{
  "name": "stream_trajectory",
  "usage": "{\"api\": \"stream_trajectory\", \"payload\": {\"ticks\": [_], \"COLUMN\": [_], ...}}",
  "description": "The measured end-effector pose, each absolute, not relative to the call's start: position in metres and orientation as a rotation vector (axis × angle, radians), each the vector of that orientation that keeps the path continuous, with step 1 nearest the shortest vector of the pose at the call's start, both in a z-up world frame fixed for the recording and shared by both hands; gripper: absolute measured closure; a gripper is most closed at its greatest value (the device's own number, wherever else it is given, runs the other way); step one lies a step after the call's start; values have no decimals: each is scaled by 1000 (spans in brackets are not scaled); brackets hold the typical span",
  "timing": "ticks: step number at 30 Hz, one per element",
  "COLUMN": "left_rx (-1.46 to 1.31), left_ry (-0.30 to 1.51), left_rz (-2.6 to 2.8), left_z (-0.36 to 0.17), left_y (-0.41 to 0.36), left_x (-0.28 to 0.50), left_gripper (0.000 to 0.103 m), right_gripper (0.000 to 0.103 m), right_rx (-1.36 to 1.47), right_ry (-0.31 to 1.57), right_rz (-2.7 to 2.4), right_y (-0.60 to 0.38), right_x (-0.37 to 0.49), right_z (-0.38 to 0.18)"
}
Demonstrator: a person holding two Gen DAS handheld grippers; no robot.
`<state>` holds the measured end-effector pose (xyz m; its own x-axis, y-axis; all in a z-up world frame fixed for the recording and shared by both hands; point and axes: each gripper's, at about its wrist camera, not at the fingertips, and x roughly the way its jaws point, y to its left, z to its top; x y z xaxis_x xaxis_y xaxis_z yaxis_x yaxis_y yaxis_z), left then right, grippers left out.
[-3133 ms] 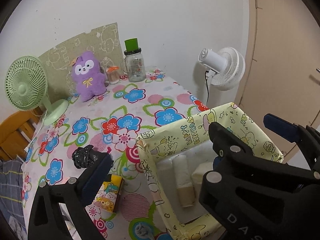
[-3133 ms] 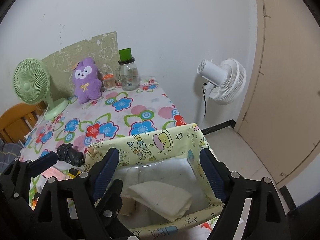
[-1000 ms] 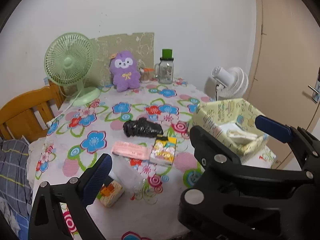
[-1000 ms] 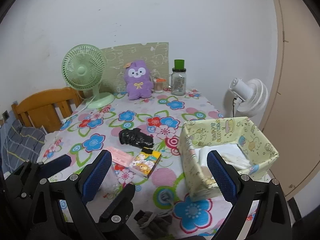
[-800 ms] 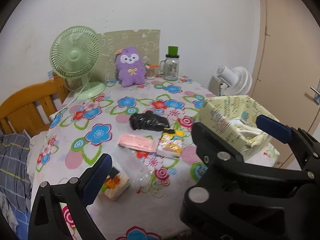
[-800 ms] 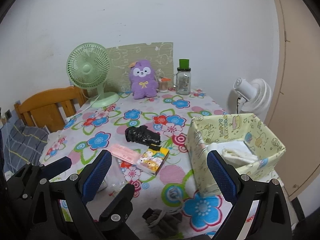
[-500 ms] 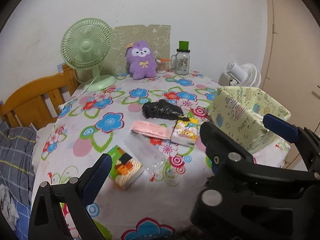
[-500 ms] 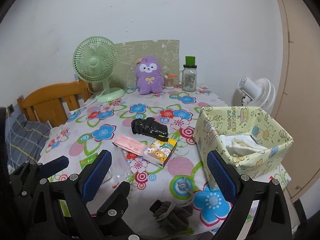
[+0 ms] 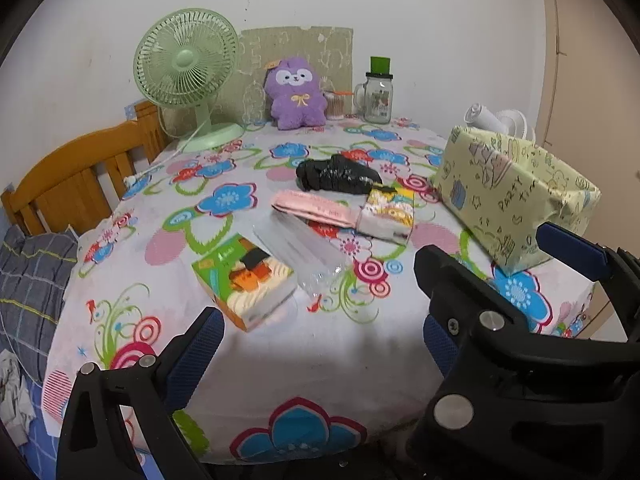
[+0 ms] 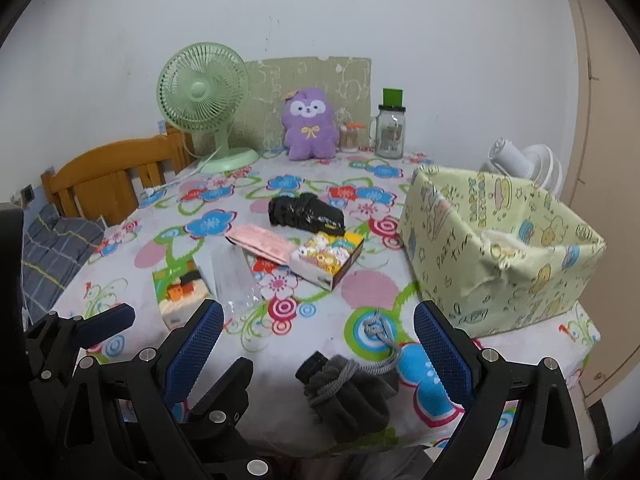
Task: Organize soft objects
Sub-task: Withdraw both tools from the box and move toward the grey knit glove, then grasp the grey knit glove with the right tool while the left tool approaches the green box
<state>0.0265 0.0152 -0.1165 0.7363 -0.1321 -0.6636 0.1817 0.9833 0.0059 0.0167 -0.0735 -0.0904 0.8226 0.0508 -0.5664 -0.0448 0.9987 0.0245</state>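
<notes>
A yellow patterned fabric bin (image 10: 500,240) stands at the table's right edge with white cloth (image 10: 502,238) inside; it also shows in the left wrist view (image 9: 512,196). A grey drawstring pouch (image 10: 352,392) lies at the near edge, between my right gripper's fingers. A black bundle (image 10: 306,210), a pink packet (image 10: 260,242), a cartoon tissue pack (image 10: 328,260), a clear plastic sleeve (image 10: 234,276) and a green tissue pack (image 9: 248,280) lie mid-table. A purple plush (image 10: 309,124) sits at the back. My right gripper (image 10: 320,344) and left gripper (image 9: 316,340) are open and empty.
A green desk fan (image 10: 204,96), a glass jar with a green lid (image 10: 390,132) and a small toothpick jar (image 10: 349,136) stand along the back wall. A wooden chair (image 10: 108,180) is at the left. A white floor fan (image 10: 524,164) stands behind the bin.
Both grippers have pulled back from over the bin to the table's near edge. The whole table top and the grey pouch have come into view.
</notes>
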Motion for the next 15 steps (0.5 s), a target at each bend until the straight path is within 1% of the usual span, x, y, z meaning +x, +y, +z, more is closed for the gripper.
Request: {"api": "stream_trajectory", "payload": {"ticks": [4, 9, 15], "left_rx": [72, 71, 77], "left_ry": [732, 746, 789], "left_rz": [-167, -150, -145], "left_z": [-125, -136, -151], "left_y": [13, 12, 11], "left_x": [26, 28, 31], "left_gripper": [2, 5, 6], "right_gripper": [6, 14, 15], "right_rx": [13, 29, 40], "right_ry": [618, 643, 659], "right_rz": [31, -6, -32], "right_y": [-76, -82, -85], "right_x": [19, 24, 24], "right_z": [-101, -116, -131]}}
